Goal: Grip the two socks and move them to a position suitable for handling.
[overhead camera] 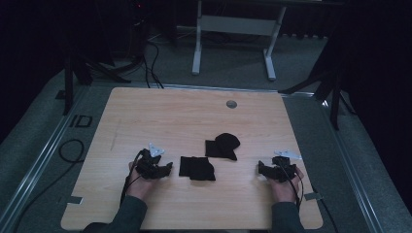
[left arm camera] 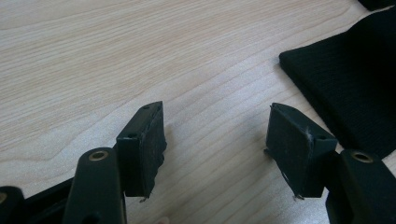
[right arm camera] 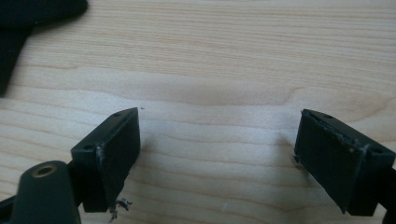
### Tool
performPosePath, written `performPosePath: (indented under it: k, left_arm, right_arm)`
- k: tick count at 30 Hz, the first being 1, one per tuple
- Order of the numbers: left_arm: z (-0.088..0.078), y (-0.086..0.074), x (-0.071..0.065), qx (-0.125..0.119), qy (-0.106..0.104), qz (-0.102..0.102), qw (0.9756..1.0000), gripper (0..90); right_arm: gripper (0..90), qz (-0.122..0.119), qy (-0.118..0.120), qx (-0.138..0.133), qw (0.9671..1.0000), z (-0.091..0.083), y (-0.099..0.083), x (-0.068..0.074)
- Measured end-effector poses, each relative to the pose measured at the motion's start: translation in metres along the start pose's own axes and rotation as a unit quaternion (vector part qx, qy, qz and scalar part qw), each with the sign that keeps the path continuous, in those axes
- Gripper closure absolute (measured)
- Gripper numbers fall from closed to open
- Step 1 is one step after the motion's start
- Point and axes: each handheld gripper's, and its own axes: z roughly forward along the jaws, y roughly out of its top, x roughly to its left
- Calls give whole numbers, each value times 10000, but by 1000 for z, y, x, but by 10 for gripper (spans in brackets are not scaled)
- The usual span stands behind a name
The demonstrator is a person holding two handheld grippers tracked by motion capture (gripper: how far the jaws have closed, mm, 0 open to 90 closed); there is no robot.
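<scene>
On the wooden table [overhead camera: 145, 111] lay two black cloth pieces, both between the person's hands. The nearer cloth [overhead camera: 197, 168] sat flat and roughly square, just to the right of the left gripper [overhead camera: 167, 167] in the high view. The farther cloth [overhead camera: 222, 146] lay a little beyond it and to its right, with a rounded lump at its top — the two pieces were close but looked apart.

The left gripper rested low over the table near the front edge, held in the left hand [overhead camera: 141, 182], its jaws spread wide with nothing between them. In the left gripper view only bare wood showed between the pads [left arm camera: 149, 140], and the ribbed edge of the nearer cloth [left arm camera: 345, 84] lay off to the right, near the right pad but not touching it.

The right gripper [overhead camera: 261, 169] sat on the other side, held in the right hand [overhead camera: 284, 187], well apart from both cloths. Its jaws were also released — bare wood filled the gap in the right gripper view, and a dark cloth corner [right arm camera: 28, 18] showed at the upper left.
</scene>
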Motion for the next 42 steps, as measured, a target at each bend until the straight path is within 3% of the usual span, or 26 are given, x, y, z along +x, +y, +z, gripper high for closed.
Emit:
performPosePath:
  k: [9, 15, 20, 25, 27, 29, 34, 42]
  left_arm:
    - [0, 0, 0, 15, -23, 32, 10000, 372]
    - [0, 0, -1, 18, -22, 29, 10000, 357]
    - [0, 0, -1, 17, -22, 27, 10000, 353]
    - [0, 0, -2, 13, -21, 12, 10000, 348]
    - [0, 0, -2, 18, -25, 10, 10000, 345]
    - [0, 0, -2, 19, -30, 14, 10000, 344]
    - [0, 0, -2, 9, -29, 14, 10000, 345]
    - [0, -1, -2, -11, -19, 13, 10000, 345]
  right_arm:
    - [315, -144, 112, 204, 9996, -7, 4, 10]
    - [427, -340, 335, 259, 9985, -10, 6, 18]
    - [469, -492, 504, 195, 9973, -16, 9, 25]
    - [499, -882, 693, 198, 9935, -19, 14, 43]
    - [497, -933, 704, 193, 9930, -20, 15, 46]
    - [515, -1138, 877, 189, 9894, -23, 16, 56]
    - [572, -1337, 1207, 108, 9836, -31, 20, 72]
    - [568, -1684, 1655, -6, 9717, -46, 29, 106]
